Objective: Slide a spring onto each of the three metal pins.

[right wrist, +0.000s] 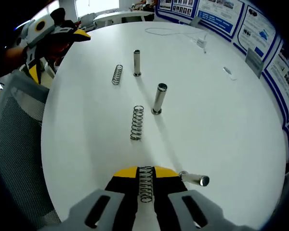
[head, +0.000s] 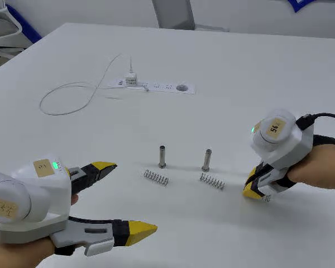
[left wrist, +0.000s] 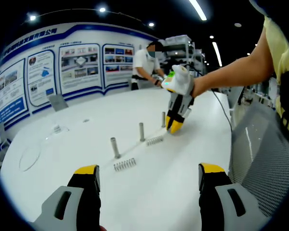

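Observation:
Two metal pins stand upright mid-table, the left pin (head: pixel 162 156) and the middle pin (head: pixel 206 159). In front of each lies a loose spring (head: pixel 156 177) (head: pixel 212 181). My right gripper (head: pixel 252 191) is low on the table at the right, shut on a third spring (right wrist: pixel 145 183), which lies lengthwise between its yellow tips. The third pin (right wrist: pixel 195 179) stands close beside the right jaw. My left gripper (head: pixel 123 196) hovers at the near left, open and holding nothing, its jaws pointing towards the pins (left wrist: pixel 115 147) (left wrist: pixel 141 131) (left wrist: pixel 163 119).
A white power strip (head: pixel 156 86) with a plug and a looped white cable (head: pixel 72 95) lies farther back on the white table. A grey chair (head: pixel 173 14) stands at the far edge. A person (left wrist: pixel 147 62) stands in the background.

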Motion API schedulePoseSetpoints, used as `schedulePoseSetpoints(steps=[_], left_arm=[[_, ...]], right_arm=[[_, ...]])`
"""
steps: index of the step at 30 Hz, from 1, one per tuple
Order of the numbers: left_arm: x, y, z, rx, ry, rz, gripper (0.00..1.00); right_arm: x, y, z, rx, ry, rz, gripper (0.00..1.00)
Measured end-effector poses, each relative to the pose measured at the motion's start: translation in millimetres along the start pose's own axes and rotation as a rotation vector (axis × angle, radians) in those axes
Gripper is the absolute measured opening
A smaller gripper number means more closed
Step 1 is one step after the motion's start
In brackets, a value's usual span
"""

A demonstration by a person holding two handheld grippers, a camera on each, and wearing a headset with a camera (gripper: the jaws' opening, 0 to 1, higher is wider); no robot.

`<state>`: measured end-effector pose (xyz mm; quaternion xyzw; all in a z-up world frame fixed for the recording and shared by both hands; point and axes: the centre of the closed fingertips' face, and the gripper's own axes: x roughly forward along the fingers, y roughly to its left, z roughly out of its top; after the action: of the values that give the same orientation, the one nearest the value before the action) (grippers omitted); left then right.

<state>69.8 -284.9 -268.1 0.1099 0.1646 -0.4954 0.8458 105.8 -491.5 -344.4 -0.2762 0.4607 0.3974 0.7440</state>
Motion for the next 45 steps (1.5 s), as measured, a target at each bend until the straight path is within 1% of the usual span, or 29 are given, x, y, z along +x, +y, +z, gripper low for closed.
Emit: schedulePoseSetpoints(steps=[7, 16, 20, 28, 34, 37, 38, 40, 41, 45], left_arm=[[3.6, -2.9, 2.1, 0.005, -0.004, -0.010, 0.86], [6.3, -4.4, 4.8, 0.014, -0.007, -0.022, 0.86], [7.4, -5.3, 6.3, 0.018, -0.007, -0.025, 0.86], [9.3, -8.3, 10.2, 0.026, -0.009, -0.030, 0.86], [9.6, -10.1, 10.9, 0.028, -0.007, -0.033, 0.86], [9.4, -10.4, 11.7, 0.029, -0.008, -0.032, 0.86], [9.3, -10.5, 12.1, 0.029, -0.009, -0.031, 0.86], [9.1, -10.6, 12.3, 0.029, -0.009, -0.031, 0.86], [9.1, -10.8, 12.7, 0.028, -0.010, -0.031, 0.86], [9.3, -11.3, 13.2, 0.028, -0.011, -0.030, 0.86]], right_arm=[[-11.6, -1.1, 4.1, 0.021, -0.050, -0.030, 0.12], [-22.3, -1.9, 0.2, 0.057, -0.089, -0.058, 0.12], [-25.4, -5.0, -1.5, 0.080, -0.110, -0.069, 0.12], [-34.1, -3.4, -1.1, 0.113, -0.157, -0.091, 0.12], [-38.6, -2.5, -2.2, 0.134, -0.176, -0.102, 0.12], [-45.1, -4.3, 1.6, 0.153, -0.207, -0.112, 0.12], [-49.2, -5.8, 4.0, 0.161, -0.224, -0.119, 0.12], [-54.2, -5.8, 10.0, 0.195, -0.266, -0.107, 0.12], [-59.4, -7.5, 13.3, 0.202, -0.288, -0.111, 0.12], [-73.0, -10.9, 21.2, 0.215, -0.330, -0.122, 0.12]])
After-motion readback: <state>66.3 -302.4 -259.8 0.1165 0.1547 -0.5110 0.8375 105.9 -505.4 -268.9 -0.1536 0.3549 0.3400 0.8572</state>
